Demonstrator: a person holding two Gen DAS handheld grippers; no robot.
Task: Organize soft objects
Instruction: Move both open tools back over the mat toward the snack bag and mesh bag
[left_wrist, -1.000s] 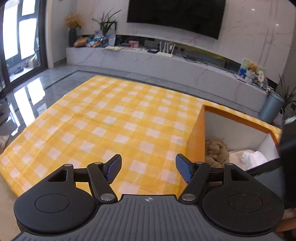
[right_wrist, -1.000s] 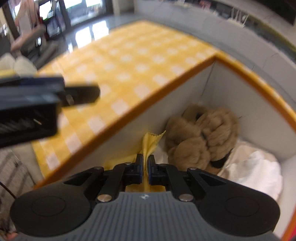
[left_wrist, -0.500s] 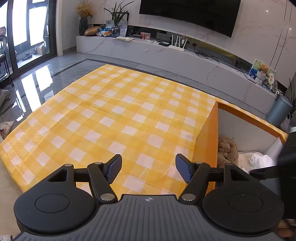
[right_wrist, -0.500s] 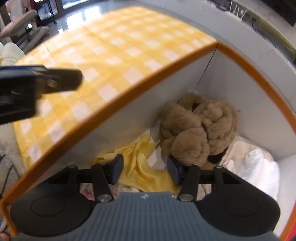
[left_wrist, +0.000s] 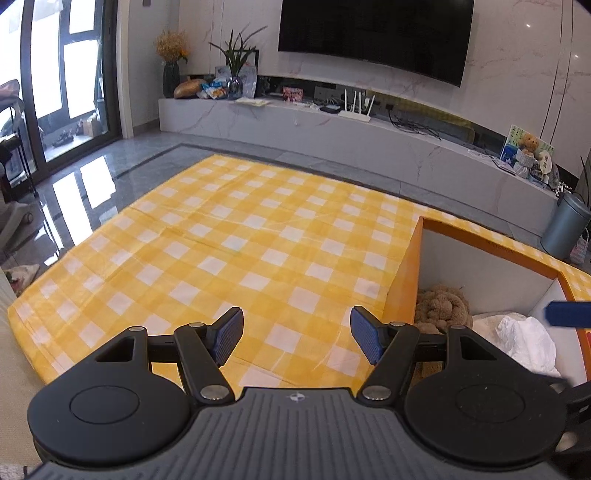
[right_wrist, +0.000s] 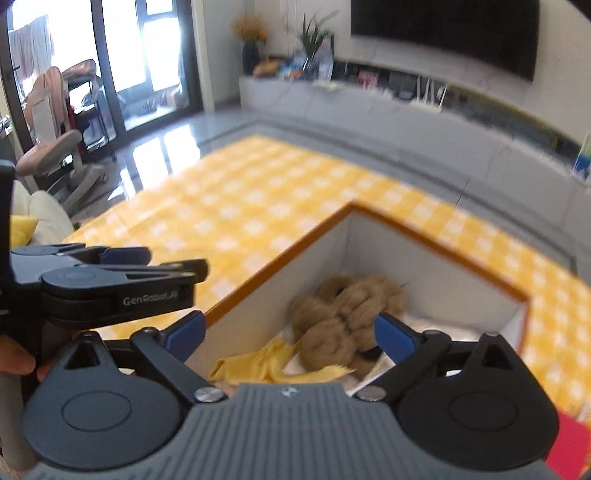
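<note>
The yellow cloth (right_wrist: 273, 363) is lying crumpled on the floor of the orange-rimmed box (right_wrist: 280, 258), directly below and just ahead of the right tongs (right_wrist: 290, 334), with its long axis running roughly across that view from left to right. Beside it, toward the far corner, the brown plush toy (right_wrist: 347, 314) is resting against a white cloth (left_wrist: 524, 339). The right tongs are much the nearer pair; the left tongs (left_wrist: 297, 334) are hovering over the yellow checked tablecloth (left_wrist: 229, 251) on the worktop, just left of the box wall.

The right tongs' jaws are opening wide and gripping nothing: the cloth is sitting below the gap, untouched by either pad. The left tongs are standing spread and empty too, with only bare checked cloth showing between their pads. No soft item is showing outside the box.
</note>
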